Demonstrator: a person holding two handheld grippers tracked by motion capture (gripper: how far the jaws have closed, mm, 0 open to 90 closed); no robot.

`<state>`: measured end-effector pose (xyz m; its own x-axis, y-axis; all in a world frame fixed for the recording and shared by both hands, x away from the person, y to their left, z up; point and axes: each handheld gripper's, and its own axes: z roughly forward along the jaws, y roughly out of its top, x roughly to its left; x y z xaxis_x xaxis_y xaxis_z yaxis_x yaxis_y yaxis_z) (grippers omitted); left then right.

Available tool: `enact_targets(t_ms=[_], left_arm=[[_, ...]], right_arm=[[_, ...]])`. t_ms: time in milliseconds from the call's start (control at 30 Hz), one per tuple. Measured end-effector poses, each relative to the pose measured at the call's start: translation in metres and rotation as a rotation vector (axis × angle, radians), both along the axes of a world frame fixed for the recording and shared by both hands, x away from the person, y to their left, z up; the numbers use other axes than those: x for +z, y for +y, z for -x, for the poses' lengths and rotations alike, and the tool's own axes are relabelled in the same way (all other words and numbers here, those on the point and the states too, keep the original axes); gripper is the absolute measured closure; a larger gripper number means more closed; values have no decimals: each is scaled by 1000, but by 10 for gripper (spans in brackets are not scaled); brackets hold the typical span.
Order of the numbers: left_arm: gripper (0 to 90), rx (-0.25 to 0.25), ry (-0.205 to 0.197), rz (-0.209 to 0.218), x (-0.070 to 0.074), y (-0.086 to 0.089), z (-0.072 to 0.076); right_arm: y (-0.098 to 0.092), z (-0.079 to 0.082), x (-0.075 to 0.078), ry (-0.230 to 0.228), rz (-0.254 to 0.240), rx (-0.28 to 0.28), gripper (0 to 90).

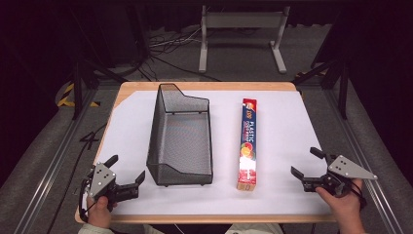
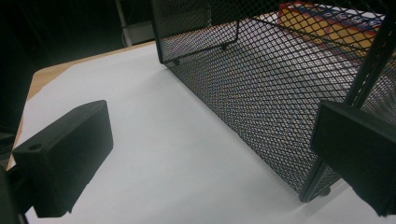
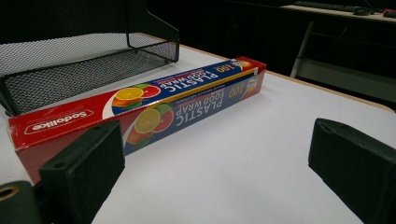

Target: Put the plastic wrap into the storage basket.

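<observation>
A long box of plastic food wrap (image 1: pixel 247 143) (image 3: pixel 154 109), red and blue with fruit pictures, lies lengthwise on the white sheet right of centre. A black wire-mesh basket (image 1: pixel 180 138) (image 2: pixel 261 93) stands to its left, with nothing in it. My left gripper (image 1: pixel 125 173) (image 2: pixel 210 163) is open at the near left, close to the basket's near-left corner. My right gripper (image 1: pixel 307 163) (image 3: pixel 215 177) is open at the near right, a short way right of the box's near end. Neither holds anything.
The white sheet (image 1: pixel 292 131) covers a wooden table (image 1: pixel 146 87) with edges all round. Beyond the far edge stand a white metal frame (image 1: pixel 241 36), cables and dark stands on the floor. Bare sheet lies between the box and the right edge.
</observation>
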<state>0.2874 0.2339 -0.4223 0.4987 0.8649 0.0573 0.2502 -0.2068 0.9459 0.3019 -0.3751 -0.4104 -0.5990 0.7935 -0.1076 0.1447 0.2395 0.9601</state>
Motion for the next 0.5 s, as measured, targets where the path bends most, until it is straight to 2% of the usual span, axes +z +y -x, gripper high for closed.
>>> enact_targets(t_ms=[233, 500], left_arm=[[0, -3, -5, 3, 2, -1, 2], [0, 0, -3, 13, 2, -1, 1]], right_arm=[[-1, 1, 2, 3, -9, -10, 41], [0, 2, 11, 8, -12, -2, 105]])
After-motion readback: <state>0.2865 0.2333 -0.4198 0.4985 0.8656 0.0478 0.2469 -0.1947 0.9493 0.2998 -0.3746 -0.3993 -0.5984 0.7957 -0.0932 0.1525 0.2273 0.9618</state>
